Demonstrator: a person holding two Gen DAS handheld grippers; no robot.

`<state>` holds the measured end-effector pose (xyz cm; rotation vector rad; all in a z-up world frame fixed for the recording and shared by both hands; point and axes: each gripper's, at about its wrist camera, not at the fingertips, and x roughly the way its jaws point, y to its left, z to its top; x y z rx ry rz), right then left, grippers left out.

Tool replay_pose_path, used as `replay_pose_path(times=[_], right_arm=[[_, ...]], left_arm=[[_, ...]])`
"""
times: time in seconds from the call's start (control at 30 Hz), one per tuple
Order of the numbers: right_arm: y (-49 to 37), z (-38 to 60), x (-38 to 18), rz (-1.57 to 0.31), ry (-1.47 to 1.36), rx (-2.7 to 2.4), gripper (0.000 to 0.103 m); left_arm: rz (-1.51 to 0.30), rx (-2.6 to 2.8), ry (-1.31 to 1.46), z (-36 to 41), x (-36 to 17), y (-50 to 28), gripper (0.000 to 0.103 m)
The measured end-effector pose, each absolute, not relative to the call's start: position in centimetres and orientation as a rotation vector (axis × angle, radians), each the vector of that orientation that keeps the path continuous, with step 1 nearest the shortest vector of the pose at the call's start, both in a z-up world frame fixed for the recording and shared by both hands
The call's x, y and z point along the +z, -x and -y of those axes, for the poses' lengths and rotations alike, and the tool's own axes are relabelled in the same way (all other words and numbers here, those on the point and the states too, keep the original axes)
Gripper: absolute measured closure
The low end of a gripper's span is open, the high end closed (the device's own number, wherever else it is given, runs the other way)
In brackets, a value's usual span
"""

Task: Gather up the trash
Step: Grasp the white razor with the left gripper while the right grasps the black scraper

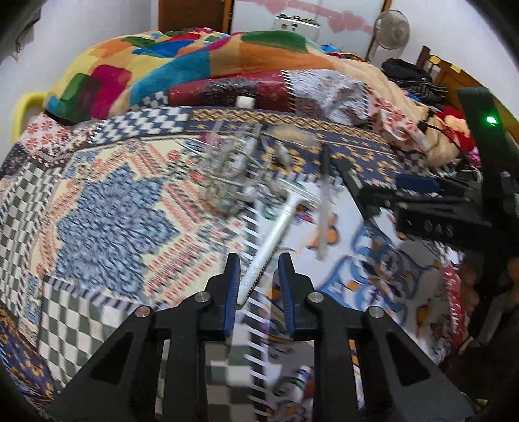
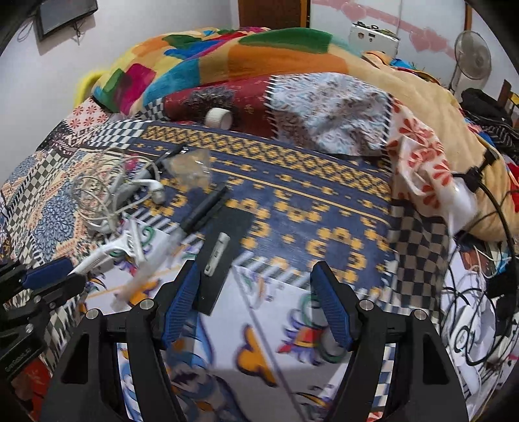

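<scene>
A bed (image 1: 107,207) covered in a patchwork quilt – a bright multicoloured blanket (image 2: 227,61) heaped at its far end, a standing fan (image 1: 391,29) against the white wall beyond.
</scene>
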<state>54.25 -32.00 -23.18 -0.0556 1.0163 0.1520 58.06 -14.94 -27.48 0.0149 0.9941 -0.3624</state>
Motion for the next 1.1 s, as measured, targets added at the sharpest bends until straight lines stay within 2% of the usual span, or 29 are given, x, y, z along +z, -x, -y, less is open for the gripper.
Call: replay_pose_path(times=[0.3, 0.4, 0.5, 0.57, 0.6, 0.63, 0.87, 1.1], right_arm=[[-54.3, 30.7, -22.9, -1.024, 0.02, 0.201, 0.037], [-54.3, 29.6, -23.3, -1.001, 0.07, 0.183, 0.048], [-54.0, 29.3, -23.6, -0.968, 0.104, 0.159, 0.053], [-53.7, 29.4, -23.6, -0.948, 0.104, 0.167, 0.059], [-53.7, 29.3, -23.5, -0.944, 0.106, 0.177, 0.068], [-53.8, 29.2, -23.5, -0.945, 0.114, 0.188, 0.081], [-54.3, 30.1, -23.1, -1.003, 0.029, 0.219, 0.081], [-51.9, 31.1, -20.3, -0.979, -0.014, 0.218, 0.081]], left_arm=[[-0.988, -0.358, -0.035, 16.4, -27.9, -58.5, 0.08], [-0.981, -0.359, -0.04, 16.9, -27.9, -59.1, 0.08], [-0.979, -0.368, -0.037, 17.5, -27.9, -59.4, 0.081], [-0.977, -0.373, -0.03, 17.6, -27.9, -59.6, 0.085], [-0.977, -0.375, -0.026, 17.7, -27.9, -59.6, 0.093], [-0.982, -0.378, -0.016, 17.7, -27.9, -59.7, 0.095], [-1.008, -0.376, 0.045, 17.9, -27.4, -59.2, 0.095], [-0.961, -0.373, 0.07, 17.7, -23.8, -57.0, 0.095]])
